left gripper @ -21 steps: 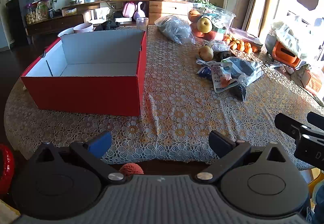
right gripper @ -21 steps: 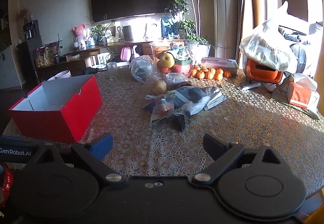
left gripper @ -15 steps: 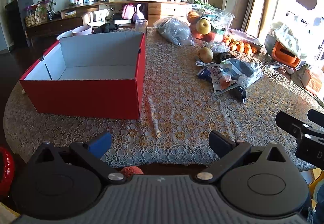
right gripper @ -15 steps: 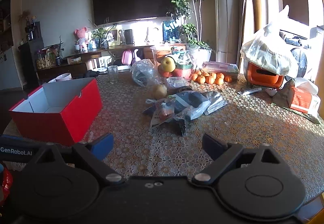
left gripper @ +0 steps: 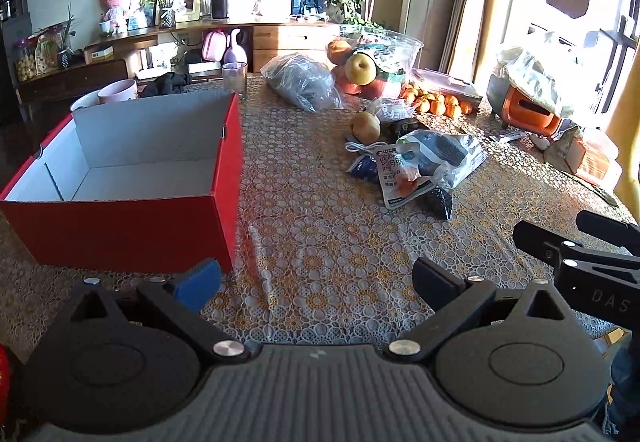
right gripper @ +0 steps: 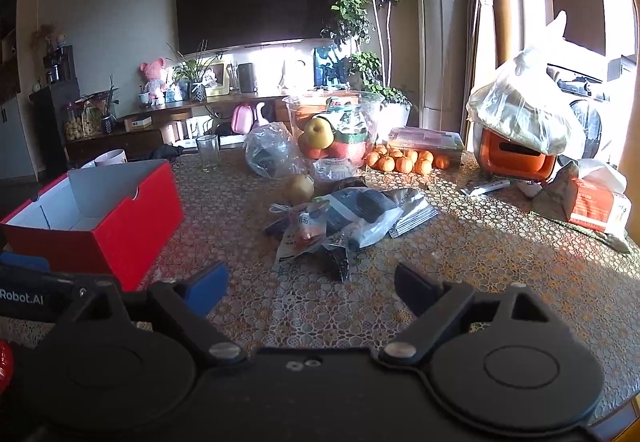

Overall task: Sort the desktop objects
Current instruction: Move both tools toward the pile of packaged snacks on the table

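Observation:
An open red box (left gripper: 120, 218) (right gripper: 96, 230) with a white inside stands at the table's left. A heap of snack packets (left gripper: 420, 166) (right gripper: 340, 218) lies mid-table, a white cable (left gripper: 360, 148) and a pear (left gripper: 365, 126) (right gripper: 299, 187) just behind it. My left gripper (left gripper: 316, 278) hovers open over the near tablecloth, right of the box's front corner, nothing between its fingers. My right gripper (right gripper: 310, 284) is open too, short of the packets. In the left wrist view the right gripper's fingers (left gripper: 576, 242) show at the right edge.
Farther back stand a clear bowl of fruit (right gripper: 334, 122), a grey plastic bag (left gripper: 302, 82), a drinking glass (right gripper: 208, 152) and several tangerines (right gripper: 404, 162). An orange container under a plastic bag (right gripper: 516, 158) and a tissue pack (right gripper: 592, 202) sit at the right.
Both grippers have moved forward over the table, so the box and the packets look nearer. Both stay open; nothing on the table has moved.

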Available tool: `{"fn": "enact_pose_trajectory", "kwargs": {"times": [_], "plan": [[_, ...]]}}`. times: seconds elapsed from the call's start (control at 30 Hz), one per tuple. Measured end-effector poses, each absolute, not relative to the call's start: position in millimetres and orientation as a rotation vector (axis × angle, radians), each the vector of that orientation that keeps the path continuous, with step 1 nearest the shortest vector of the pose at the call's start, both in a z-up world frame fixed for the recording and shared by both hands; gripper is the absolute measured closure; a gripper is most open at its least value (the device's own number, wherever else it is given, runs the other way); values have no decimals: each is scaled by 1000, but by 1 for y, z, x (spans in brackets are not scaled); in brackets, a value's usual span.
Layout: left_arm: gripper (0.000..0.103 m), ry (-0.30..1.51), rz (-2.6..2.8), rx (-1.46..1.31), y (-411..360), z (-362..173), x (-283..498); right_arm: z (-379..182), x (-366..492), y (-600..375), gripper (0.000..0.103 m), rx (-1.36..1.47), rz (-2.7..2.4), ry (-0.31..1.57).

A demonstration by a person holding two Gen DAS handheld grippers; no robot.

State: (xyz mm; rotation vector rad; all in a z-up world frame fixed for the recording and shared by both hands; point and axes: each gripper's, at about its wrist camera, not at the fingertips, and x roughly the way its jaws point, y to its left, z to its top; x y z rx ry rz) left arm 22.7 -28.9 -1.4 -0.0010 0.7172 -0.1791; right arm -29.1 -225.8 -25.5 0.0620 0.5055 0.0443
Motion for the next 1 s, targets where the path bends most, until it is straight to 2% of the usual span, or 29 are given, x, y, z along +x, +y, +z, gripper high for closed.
{"fn": "enact_pose_trajectory", "kwargs": {"times": [1.0], "plan": [[0, 770, -257, -24, -101, -27, 141, -85, 58, -254, 28, 24, 70, 598]]}}
